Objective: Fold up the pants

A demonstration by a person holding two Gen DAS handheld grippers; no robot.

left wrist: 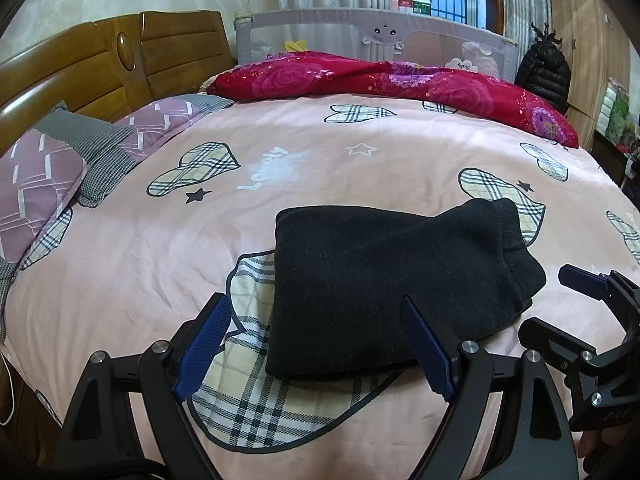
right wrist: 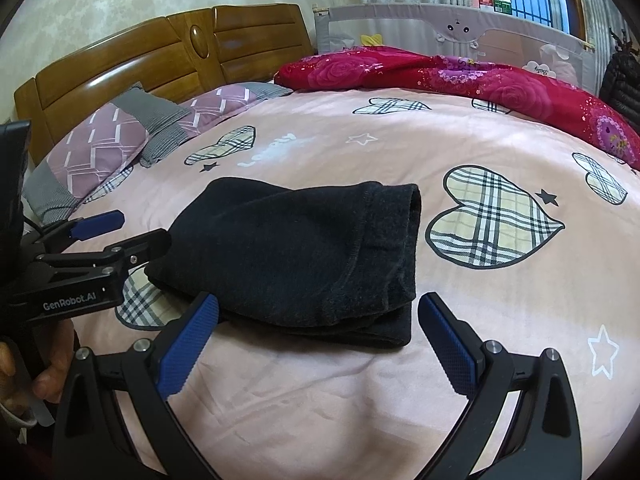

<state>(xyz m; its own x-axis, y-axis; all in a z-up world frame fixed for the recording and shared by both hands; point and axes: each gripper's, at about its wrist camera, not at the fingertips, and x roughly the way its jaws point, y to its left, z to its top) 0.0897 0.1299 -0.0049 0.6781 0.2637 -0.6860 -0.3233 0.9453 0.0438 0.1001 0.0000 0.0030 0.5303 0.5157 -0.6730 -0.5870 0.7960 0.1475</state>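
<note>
Pants: black fleece pants point(left wrist: 384, 288), folded into a compact stack, lying flat on the bed near its front edge; the ribbed cuff or waistband end faces my right.
Pants, right view: the same stack point(right wrist: 296, 256) shows layered edges at its near right corner, resting partly over a plaid heart print.
Left tool: my left tool point(left wrist: 316, 340) spreads wide, blue pads apart, empty; it sits low at the near edge of the pants, one finger beside the stack's left side, the other in front of the dark cloth. Whether a pad touches the fabric I cannot tell.
Right tool: my right tool point(right wrist: 320, 340) also spreads wide and holds nothing; its fingers frame the near right corner of the stack.
Bed cover: pink bedspread point(left wrist: 280, 152) printed with plaid hearts, stars and pale lettering.
Pillows: mauve and grey pillows point(left wrist: 44, 188) at the head end, by the left side.
Headboard: wooden headboard point(left wrist: 120, 60) behind the pillows.
Quilt: red rose-patterned quilt point(left wrist: 380, 80) bunched along the far side.
Bed rail: grey fabric bed rail point(left wrist: 372, 32) behind the quilt.
Hand: a hand point(right wrist: 52, 376) grips the left tool's handle.
</note>
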